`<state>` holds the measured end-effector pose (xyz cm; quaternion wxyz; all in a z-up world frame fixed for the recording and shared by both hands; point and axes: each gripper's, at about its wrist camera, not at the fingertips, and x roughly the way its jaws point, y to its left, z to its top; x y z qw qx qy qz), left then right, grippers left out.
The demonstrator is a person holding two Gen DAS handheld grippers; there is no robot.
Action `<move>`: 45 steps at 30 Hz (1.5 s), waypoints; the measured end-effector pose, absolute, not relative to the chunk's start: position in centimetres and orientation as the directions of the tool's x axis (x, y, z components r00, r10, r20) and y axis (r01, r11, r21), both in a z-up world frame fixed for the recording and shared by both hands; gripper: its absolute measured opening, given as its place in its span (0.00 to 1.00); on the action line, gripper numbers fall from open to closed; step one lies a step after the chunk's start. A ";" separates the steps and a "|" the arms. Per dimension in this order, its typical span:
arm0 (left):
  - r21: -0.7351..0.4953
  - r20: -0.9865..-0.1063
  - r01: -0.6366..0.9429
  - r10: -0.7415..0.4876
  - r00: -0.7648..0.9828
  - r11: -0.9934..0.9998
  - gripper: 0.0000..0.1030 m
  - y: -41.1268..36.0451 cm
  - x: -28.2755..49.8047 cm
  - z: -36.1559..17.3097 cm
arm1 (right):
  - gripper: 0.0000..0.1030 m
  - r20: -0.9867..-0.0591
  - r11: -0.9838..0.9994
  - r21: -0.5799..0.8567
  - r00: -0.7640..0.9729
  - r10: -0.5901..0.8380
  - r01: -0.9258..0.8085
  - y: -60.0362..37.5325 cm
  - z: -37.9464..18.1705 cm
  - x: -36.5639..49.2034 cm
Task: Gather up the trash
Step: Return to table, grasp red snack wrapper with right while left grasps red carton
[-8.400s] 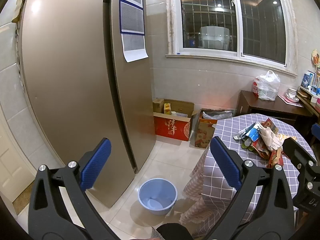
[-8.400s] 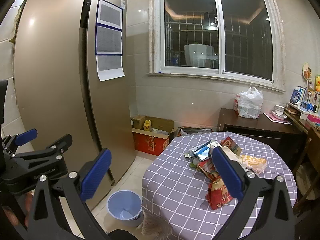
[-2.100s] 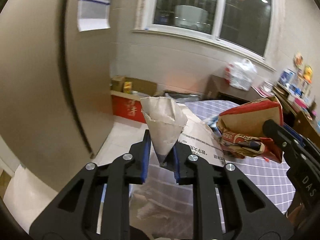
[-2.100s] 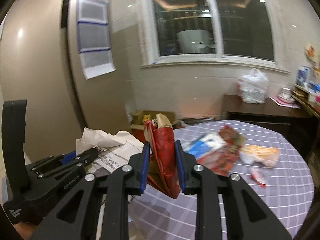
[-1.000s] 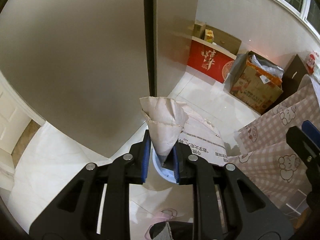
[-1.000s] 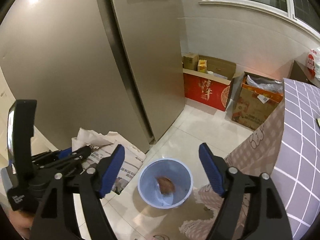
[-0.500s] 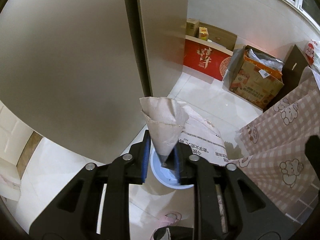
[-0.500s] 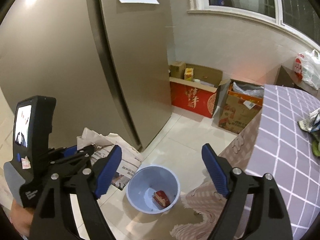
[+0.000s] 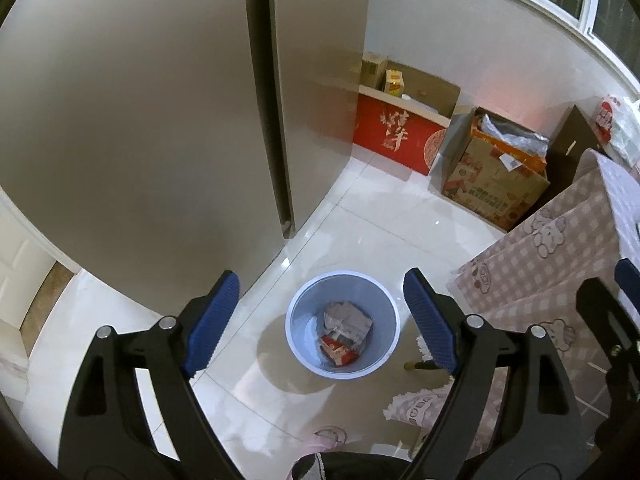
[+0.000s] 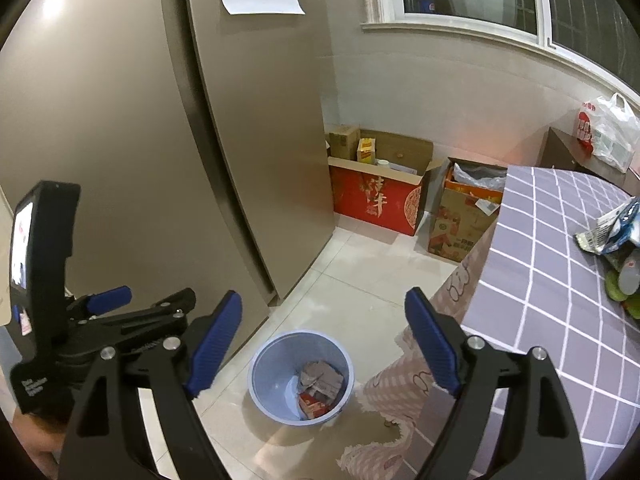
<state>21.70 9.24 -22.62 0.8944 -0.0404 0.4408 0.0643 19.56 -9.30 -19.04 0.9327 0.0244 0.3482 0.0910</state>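
Left tongs (image 9: 318,316) had just spread, nothing between them, so the newspaper (image 9: 347,318) lay in the bin (image 9: 304,354) below. Right tongs (image 10: 323,350) gaped empty; desk (image 10: 560,280) litter (image 10: 612,232) at 3 o'clock.

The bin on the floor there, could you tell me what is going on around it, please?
A person is clearing rubbish with two hand-held tongs. The left tongs have just been opening and have nothing between them; the paper now lies in the blue bin beside a red packet. The right tongs are open and empty too. More wrappers wait on the table.
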 end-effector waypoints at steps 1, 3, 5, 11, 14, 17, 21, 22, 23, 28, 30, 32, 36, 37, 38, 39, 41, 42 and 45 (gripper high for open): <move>-0.016 -0.789 -0.151 0.080 0.609 0.988 0.80 9.2 21.4 -22.3 | 0.80 -0.643 0.982 0.108 0.743 0.186 -0.153 -9.3 -18.9 19.4; -0.021 -0.777 -0.147 0.077 0.624 0.989 0.80 9.0 20.6 -21.3 | 0.80 -0.635 0.983 0.107 0.750 0.183 -0.149 -9.6 -18.3 18.8; -0.026 -0.767 -0.143 0.072 0.637 0.989 0.80 8.7 19.8 -20.4 | 0.80 -0.630 0.983 0.113 0.755 0.183 -0.144 -10.0 -17.7 18.2; -0.027 -0.721 -0.075 0.033 0.692 0.997 0.80 5.8 17.4 -17.3 | 0.82 -0.604 0.988 0.116 0.782 0.152 -0.103 -12.6 -15.6 15.9; -0.012 -0.702 -0.016 0.003 0.712 1.000 0.80 3.2 16.3 -16.0 | 0.82 -0.591 0.990 0.131 0.797 0.121 -0.053 -15.4 -14.7 14.3; -0.009 -0.687 0.053 -0.044 0.725 0.999 0.80 -0.1 15.5 -15.0 | 0.82 -0.582 0.987 0.160 0.808 0.086 0.010 -19.1 -14.0 12.7; 0.003 -0.678 0.153 -0.110 0.727 0.988 0.80 -5.2 14.5 -14.1 | 0.83 -0.575 0.978 0.181 0.818 0.019 0.104 -24.4 -13.6 10.3; 0.014 -0.672 0.184 -0.127 0.729 0.983 0.80 -7.2 14.1 -13.8 | 0.83 -0.577 0.975 0.181 0.817 -0.001 0.129 -25.7 -13.6 9.8; 0.022 -0.671 0.212 -0.143 0.727 0.977 0.80 -8.4 13.8 -13.6 | 0.83 -0.580 0.970 0.181 0.814 -0.028 0.162 -27.4 -13.6 9.1; 0.040 -0.686 0.395 -0.262 0.678 0.918 0.80 -16.3 12.8 -13.4 | 0.83 -0.612 0.942 0.157 0.778 -0.143 0.297 -35.4 -14.1 6.3; 0.024 -0.700 0.457 -0.312 0.642 0.889 0.81 -19.4 12.3 -13.6 | 0.83 -0.626 0.929 0.134 0.756 -0.191 0.345 -38.1 -14.6 5.1; 0.012 -0.705 0.488 -0.338 0.623 0.873 0.81 -21.8 12.0 -14.0 | 0.83 -0.647 0.913 0.122 0.729 -0.224 0.389 -41.1 -15.3 4.4; -0.074 -0.727 0.507 -0.394 0.562 0.859 0.81 -25.0 12.5 -15.0 | 0.83 -0.690 0.893 0.133 0.687 -0.227 0.429 -45.4 -16.9 3.8; -0.108 -0.734 0.502 -0.409 0.543 0.858 0.81 -25.7 12.7 -15.4 | 0.83 -0.698 0.894 0.133 0.681 -0.223 0.429 -46.1 -17.1 4.0; -0.128 -0.737 0.497 -0.418 0.532 0.858 0.81 -26.0 12.8 -15.6 | 0.83 -0.704 0.897 0.131 0.676 -0.216 0.423 -46.7 -17.4 4.1; -0.152 -0.740 0.489 -0.427 0.520 0.859 0.81 -26.5 13.0 -16.0 | 0.83 -0.706 0.899 0.130 0.676 -0.212 0.418 -47.1 -17.5 4.2; -0.206 -0.746 0.465 -0.446 0.495 0.861 0.81 -27.3 13.7 -16.7 | 0.83 -0.709 0.908 0.130 0.677 -0.195 0.398 -47.8 -17.7 4.9; -0.230 -0.745 0.447 -0.451 0.491 0.865 0.81 -27.6 14.0 -17.1 | 0.83 -0.710 0.913 0.134 0.680 -0.183 0.385 -47.9 -17.8 5.2; -0.295 -0.729 0.389 -0.469 0.499 0.873 0.81 -27.5 14.7 -17.7 | 0.83 -0.723 0.931 0.133 0.675 -0.142 0.339 -48.2 -18.1 6.9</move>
